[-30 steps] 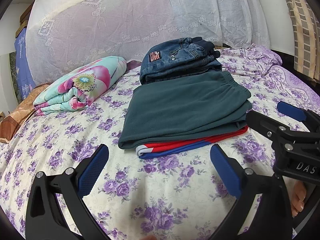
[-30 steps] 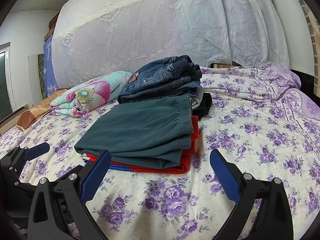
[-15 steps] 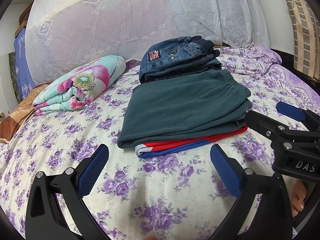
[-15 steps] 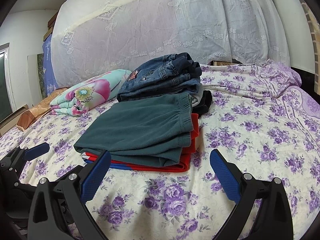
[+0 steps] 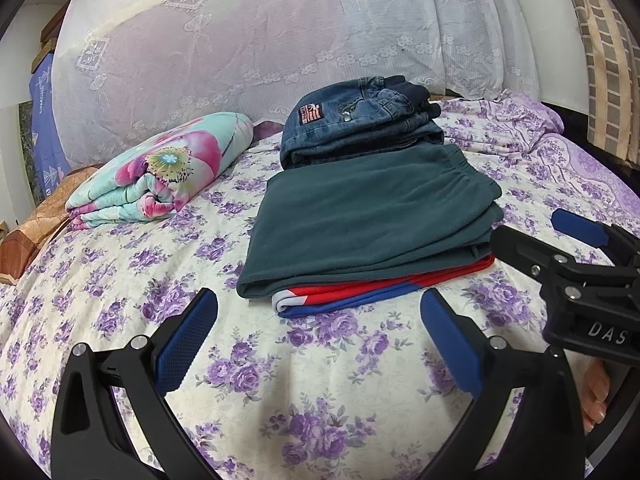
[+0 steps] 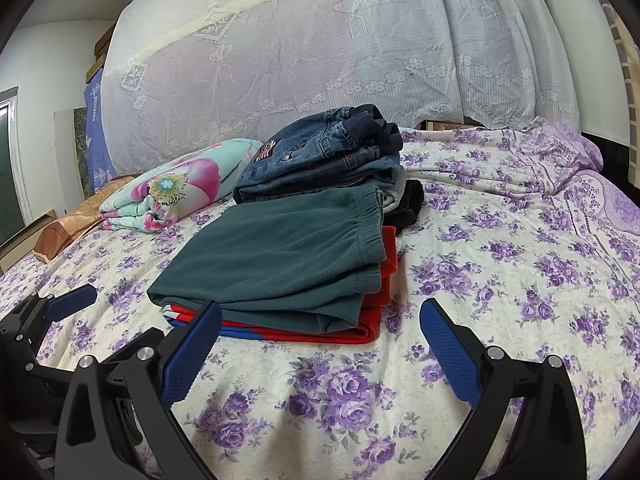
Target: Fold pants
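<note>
Folded dark green pants lie on top of a folded red and blue garment on the bed. They also show in the right wrist view. Behind them sits a stack of folded blue jeans, also seen from the right wrist. My left gripper is open and empty, just in front of the pile. My right gripper is open and empty too, near the pile's front right corner; it shows at the right in the left wrist view.
The bed has a white sheet with purple flowers. A folded floral blanket lies at the back left. A white lace net hangs behind the bed. Rumpled sheet lies at the back right.
Both grippers have drifted slightly, so the pile sits a little higher in the views. Nothing was grasped or moved.
</note>
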### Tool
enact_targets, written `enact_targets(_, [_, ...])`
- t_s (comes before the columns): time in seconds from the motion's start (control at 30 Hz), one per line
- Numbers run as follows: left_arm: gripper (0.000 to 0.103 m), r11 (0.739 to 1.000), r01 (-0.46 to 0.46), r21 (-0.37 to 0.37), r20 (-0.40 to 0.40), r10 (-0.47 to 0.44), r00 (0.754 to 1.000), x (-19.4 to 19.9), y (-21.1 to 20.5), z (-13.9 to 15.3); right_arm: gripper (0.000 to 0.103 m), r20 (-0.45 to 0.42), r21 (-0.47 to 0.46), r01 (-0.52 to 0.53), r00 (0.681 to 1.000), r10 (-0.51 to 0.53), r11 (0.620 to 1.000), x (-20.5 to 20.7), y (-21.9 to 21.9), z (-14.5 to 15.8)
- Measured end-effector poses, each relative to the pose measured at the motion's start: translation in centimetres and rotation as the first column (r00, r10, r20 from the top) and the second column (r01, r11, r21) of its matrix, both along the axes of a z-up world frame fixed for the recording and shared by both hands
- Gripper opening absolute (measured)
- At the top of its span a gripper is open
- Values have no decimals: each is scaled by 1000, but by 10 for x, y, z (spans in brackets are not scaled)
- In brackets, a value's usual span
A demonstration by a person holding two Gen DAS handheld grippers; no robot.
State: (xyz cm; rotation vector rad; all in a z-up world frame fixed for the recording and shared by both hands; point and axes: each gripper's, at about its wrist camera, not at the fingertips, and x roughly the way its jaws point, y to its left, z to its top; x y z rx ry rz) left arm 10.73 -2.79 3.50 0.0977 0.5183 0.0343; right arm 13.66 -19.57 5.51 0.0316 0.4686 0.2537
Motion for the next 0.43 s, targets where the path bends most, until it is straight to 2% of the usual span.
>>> enact_targets(0.43, [99, 1000, 10, -15, -30, -11, 1000, 6, 4, 0, 100, -3, 1, 0, 1000, 0, 1000, 1, -1, 0])
